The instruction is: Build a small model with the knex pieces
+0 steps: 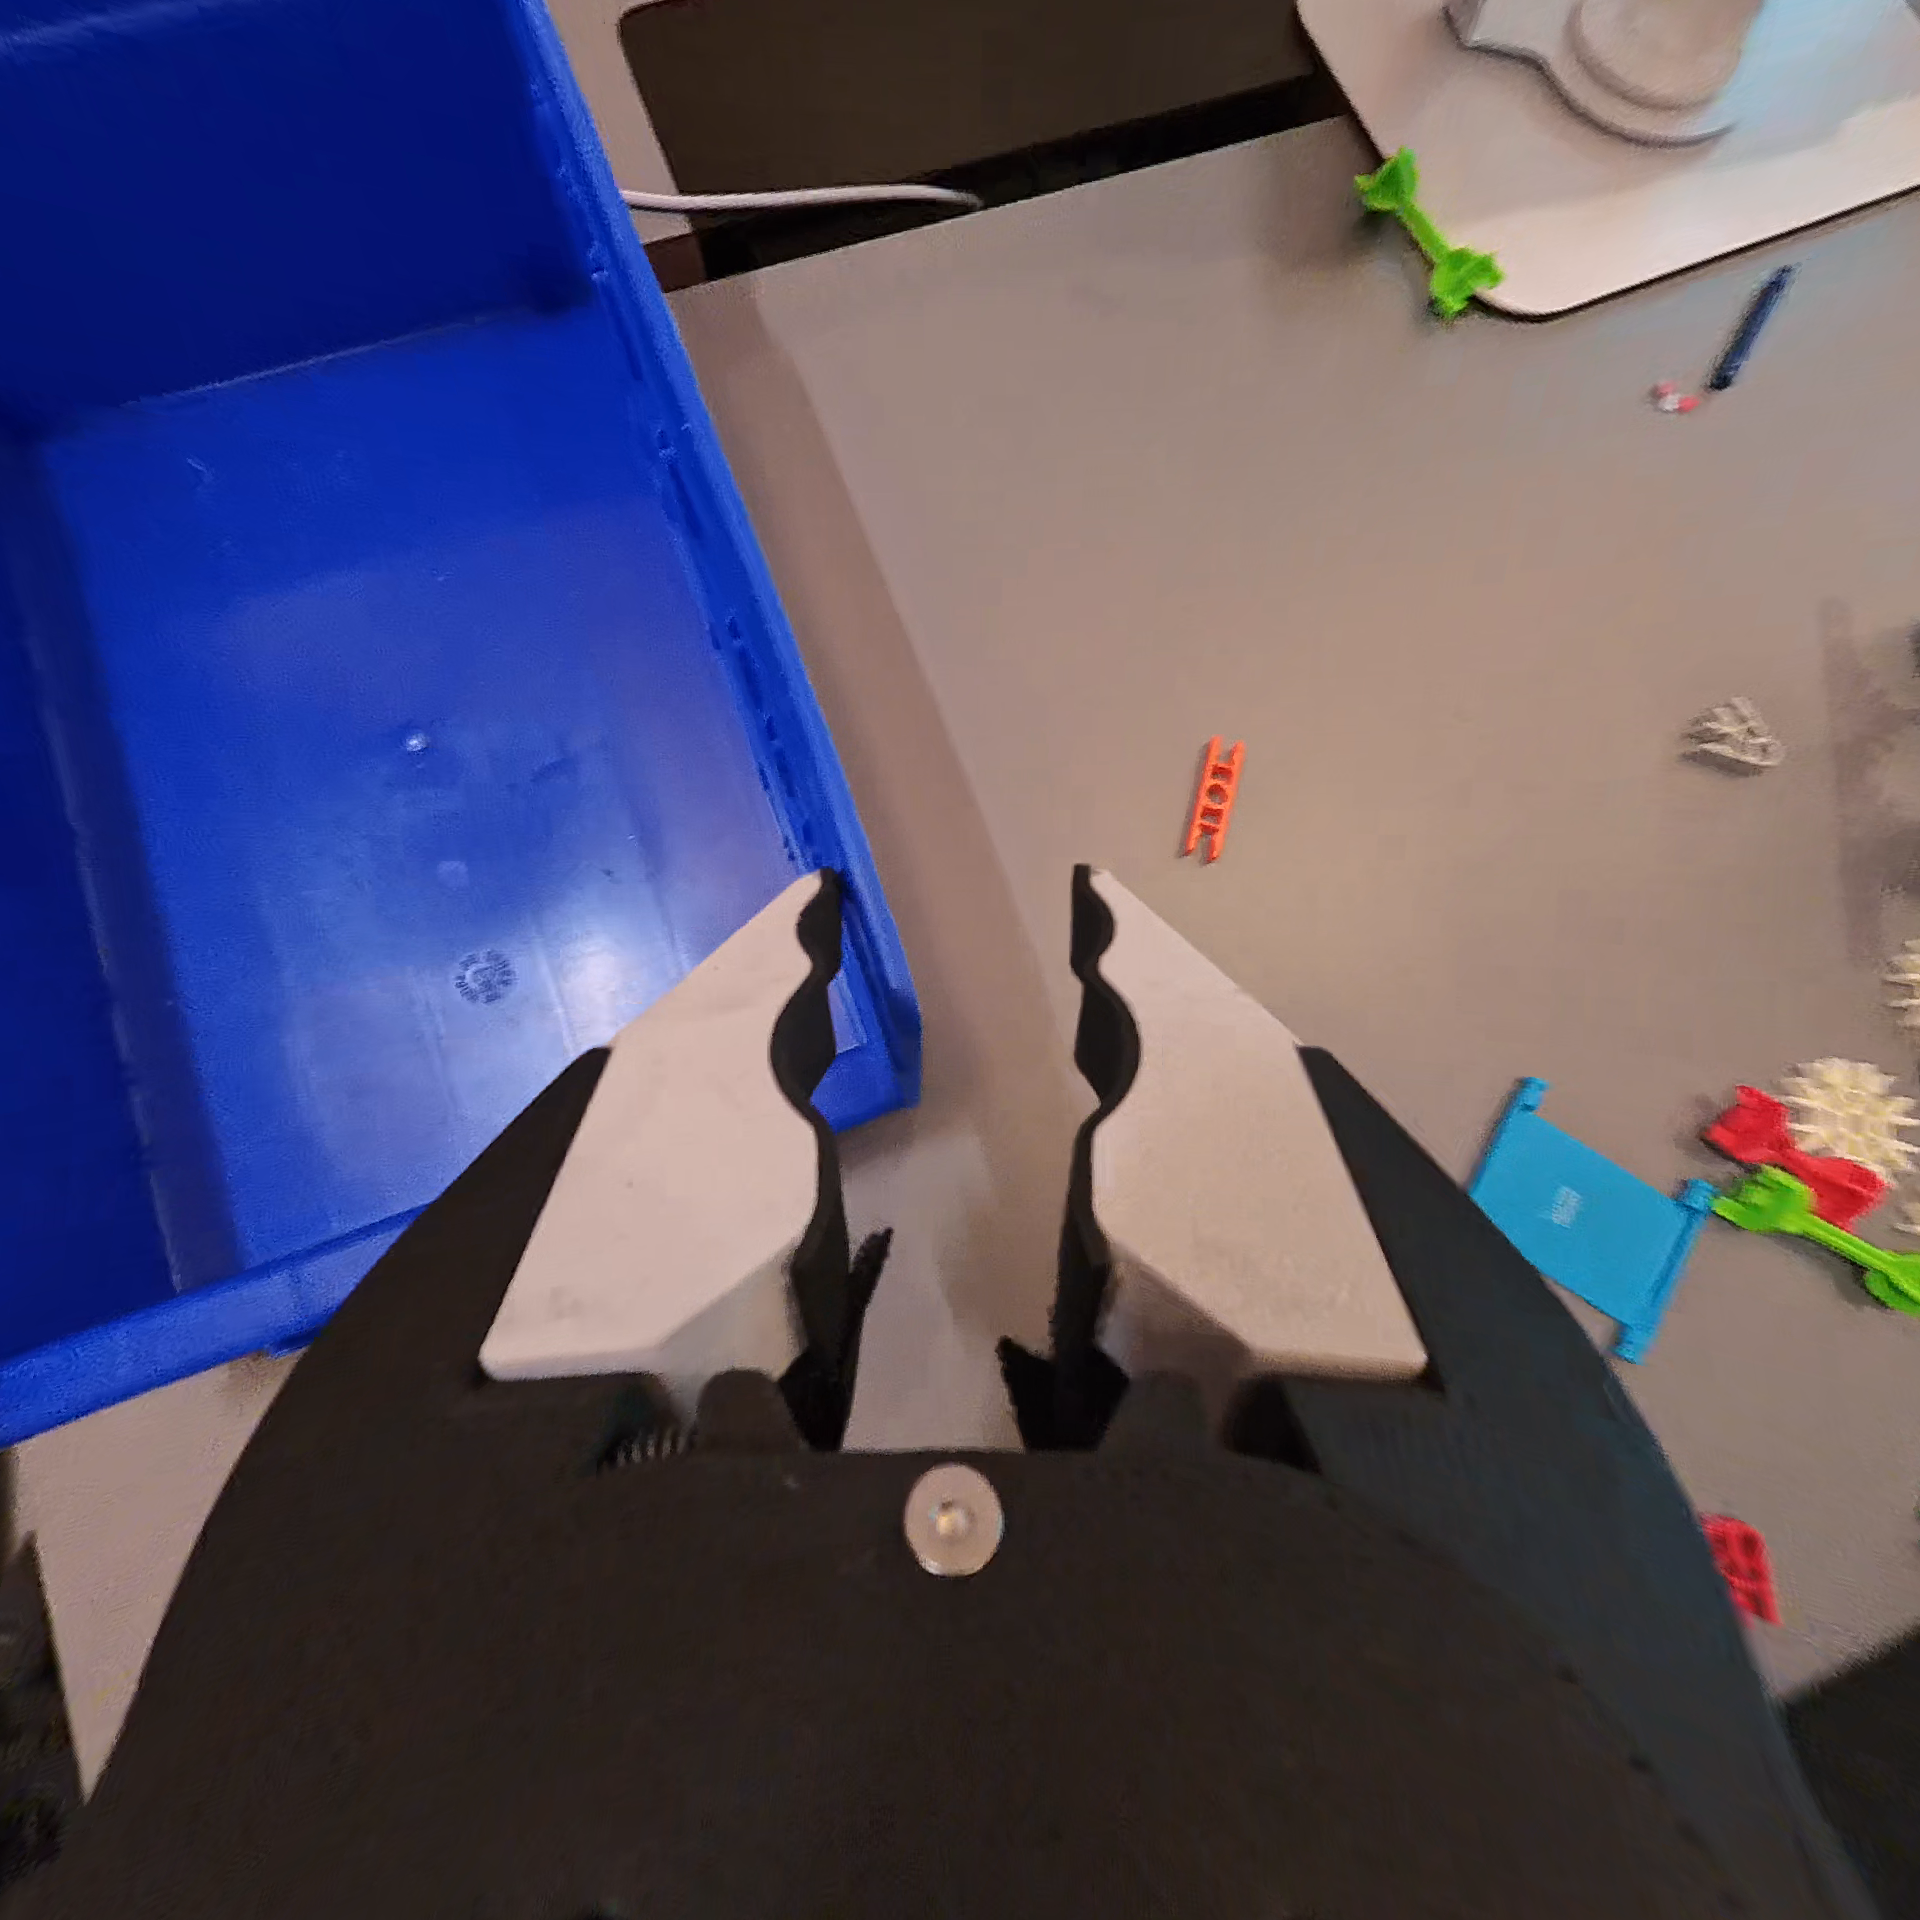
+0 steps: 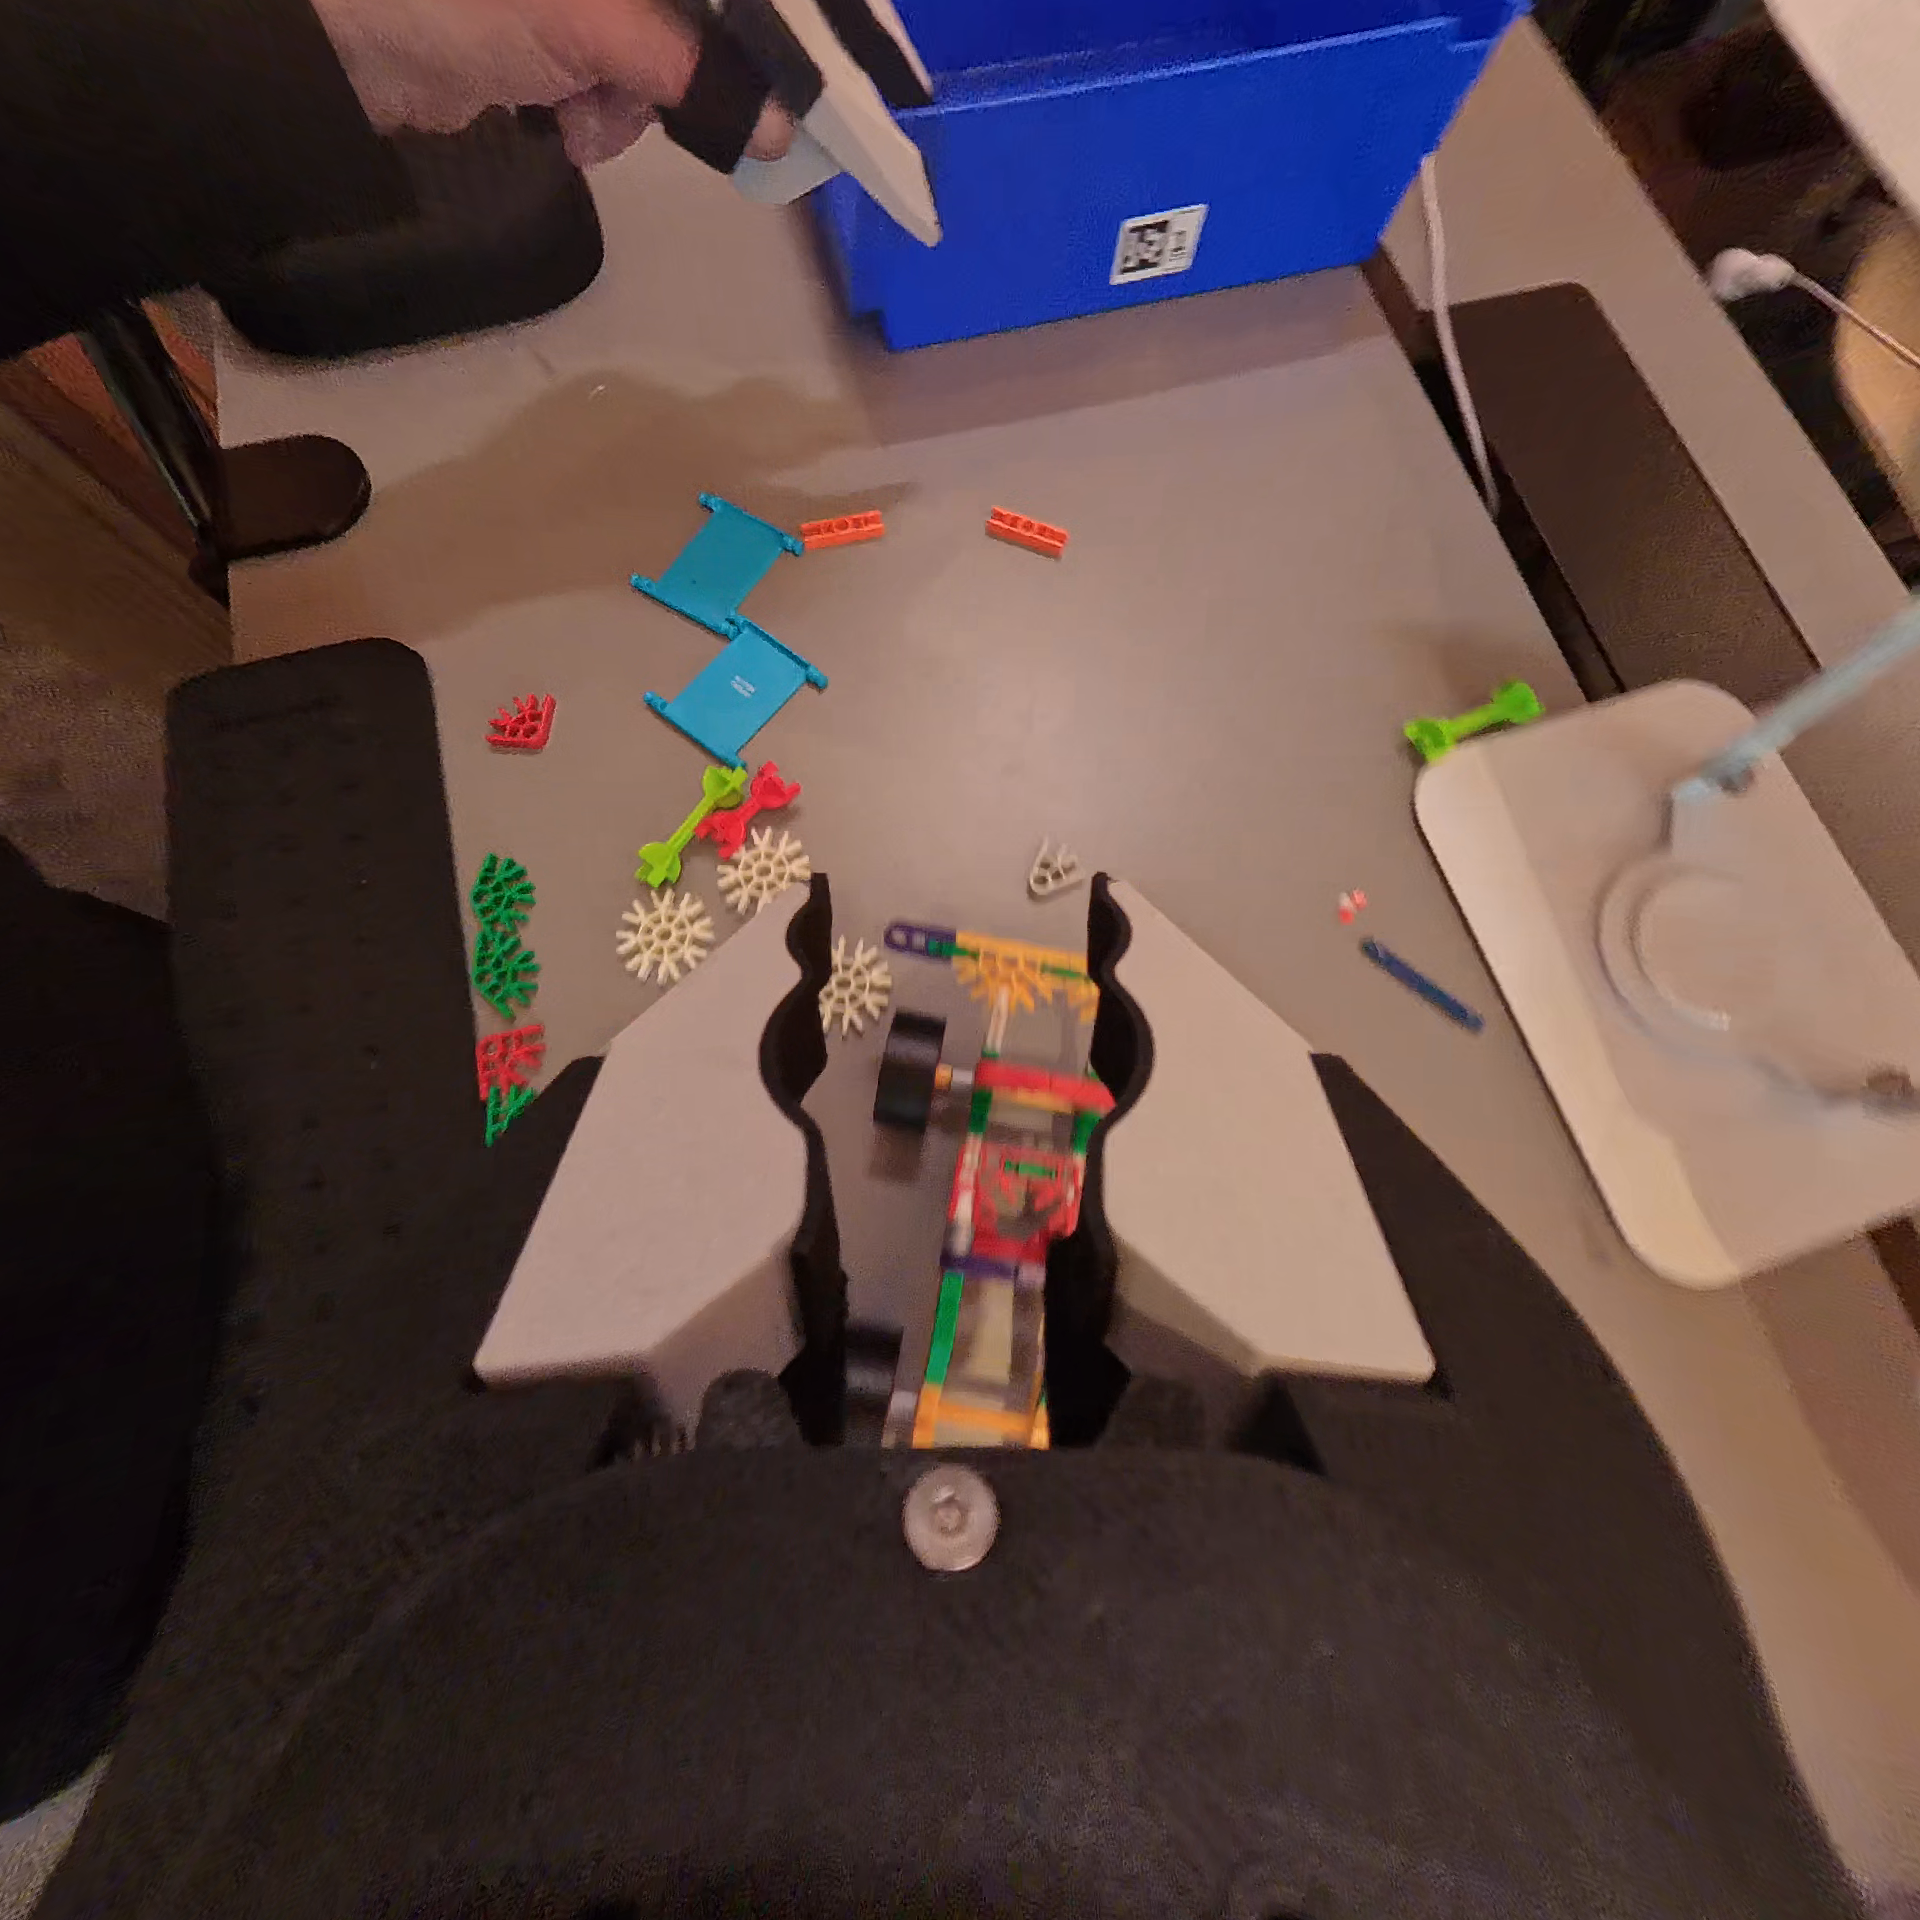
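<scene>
Two teal panels [image 2: 719,561], three white snowflake connectors [image 2: 764,871], two orange rods [image 2: 843,529].

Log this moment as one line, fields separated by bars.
left tool: open, empty, beside blue bin corner | right tool: open, above toy car model | table: loose building pieces scattered

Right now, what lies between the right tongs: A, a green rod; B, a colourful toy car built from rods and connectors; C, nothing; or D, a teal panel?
B: in the right wrist view the right tongs stand open over the colourful toy car, which lies on the grey table in the gap between them, with a white snowflake connector beside it.
</scene>
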### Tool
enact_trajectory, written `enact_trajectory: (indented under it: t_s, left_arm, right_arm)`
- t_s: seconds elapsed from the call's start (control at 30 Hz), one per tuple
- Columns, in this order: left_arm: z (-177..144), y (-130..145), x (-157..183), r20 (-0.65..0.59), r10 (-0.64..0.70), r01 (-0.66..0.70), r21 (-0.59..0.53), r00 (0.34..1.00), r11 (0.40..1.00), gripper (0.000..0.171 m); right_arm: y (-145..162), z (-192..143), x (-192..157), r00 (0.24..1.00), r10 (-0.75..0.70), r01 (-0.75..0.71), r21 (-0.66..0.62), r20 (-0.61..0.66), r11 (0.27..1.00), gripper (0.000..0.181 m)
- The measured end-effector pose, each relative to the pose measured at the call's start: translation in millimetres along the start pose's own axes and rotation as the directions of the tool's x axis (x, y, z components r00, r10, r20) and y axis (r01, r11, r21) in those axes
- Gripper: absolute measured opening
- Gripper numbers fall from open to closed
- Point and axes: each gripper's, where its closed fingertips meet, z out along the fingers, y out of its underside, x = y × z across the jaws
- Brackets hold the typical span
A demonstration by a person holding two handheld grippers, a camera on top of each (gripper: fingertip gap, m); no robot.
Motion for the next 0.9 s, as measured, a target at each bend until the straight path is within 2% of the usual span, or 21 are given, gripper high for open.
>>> enact_trajectory:
  t_s: [0.07, 0.13, 0.17, 0.27, 0.37, 0.47, 0.5, 0.53, 0.57, 0.63, 0.67, 0.77, 0.83, 0.9]
  left_arm:
    - [0.9, 2.1, -2.7, 0.036, -0.028, 0.027, 0.024, 0.999, 0.999, 0.028]
    - [-2.4, 0.7, -0.8, 0.026, -0.099, 0.097, 0.068, 0.995, 0.993, 0.009]
    - [-2.7, 0.7, 6.1, 0.002, -0.101, 0.101, 0.083, 0.995, 0.991, 0.009]
    - [-4.8, 7.0, 19.1, 0.047, -0.06, 0.056, 0.089, 0.997, 0.994, 0.009]
    - [-6.4, 10.1, 44.1, -0.004, -0.053, 0.053, 0.108, 0.999, 0.993, 0.01]
    - [-10.4, 16.2, 49.2, 0.029, -0.009, 0.005, 0.115, 1.0, 0.993, 0.009]
    - [-16.0, 16.9, 44.4, 0.08, 0.01, -0.019, 0.106, 0.997, 0.994, 0.021]
    - [-26.7, 9.9, 37.6, 0.167, 0.029, -0.051, 0.133, 0.985, 0.99, 0.054]
    - [-38.9, -2.6, 41.9, 0.205, 0.056, -0.094, 0.183, 0.977, 0.979, 0.067]
    - [-55.4, -29.0, 76.4, 0.183, 0.163, -0.209, 0.273, 0.969, 0.939, 0.044]
    - [-52.9, -35.9, 94.8, 0.156, 0.198, -0.235, 0.272, 0.968, 0.933, 0.045]
    - [-16.3, -42.0, 133.0, 0.052, 0.236, -0.242, 0.194, 0.97, 0.951, 0.058]
    - [13.7, -42.2, 136.0, 0.066, 0.228, -0.235, 0.13, 0.971, 0.963, 0.074]
    - [43.2, -34.2, 131.5, 0.099, 0.221, -0.226, 0.035, 0.97, 0.974, 0.077]
  right_arm:
    - [-20.6, 38.8, -1.9, 0.996, -0.09, 0.092, -0.06, 0.023, 0.994, 0.044]
    - [-33.7, 66.2, 4.5, 0.986, -0.162, 0.165, -0.14, 0.033, 0.976, 0.044]
    - [-41.5, 71.1, 7.2, 0.985, -0.167, 0.171, -0.16, 0.042, 0.972, 0.042]
    - [-70.8, 49.7, 16.1, 0.99, -0.143, 0.143, -0.071, 0.007, 0.987, 0.036]
    - [-69.6, 5.0, 32.1, 0.995, -0.056, 0.057, 0.01, -0.077, 0.998, 0.04]
    - [-40.7, -36.8, 38.1, 0.988, 0.047, -0.038, 0.061, -0.144, 0.997, 0.04]
    - [-27.0, -48.8, 38.4, 0.982, 0.08, -0.068, 0.073, -0.171, 0.995, 0.041]
    - [-12.6, -60.1, 37.6, 0.974, 0.112, -0.096, 0.088, -0.198, 0.991, 0.041]
    - [2.1, -69.8, 34.5, 0.967, 0.145, -0.124, 0.106, -0.212, 0.987, 0.041]
    - [32.7, -84.7, 25.6, 0.952, 0.21, -0.185, 0.132, -0.22, 0.974, 0.039]
    - [47.5, -90.9, 21.1, 0.944, 0.239, -0.21, 0.145, -0.226, 0.967, 0.039]
    - [93.7, -103.4, 12.9, 0.908, 0.337, -0.302, 0.168, -0.25, 0.938, 0.042]
    - [122.8, -103.3, 4.9, 0.885, 0.401, -0.37, 0.164, -0.236, 0.914, 0.048]
    - [145.0, -97.2, -3.3, 0.88, 0.417, -0.393, 0.146, -0.229, 0.908, 0.055]
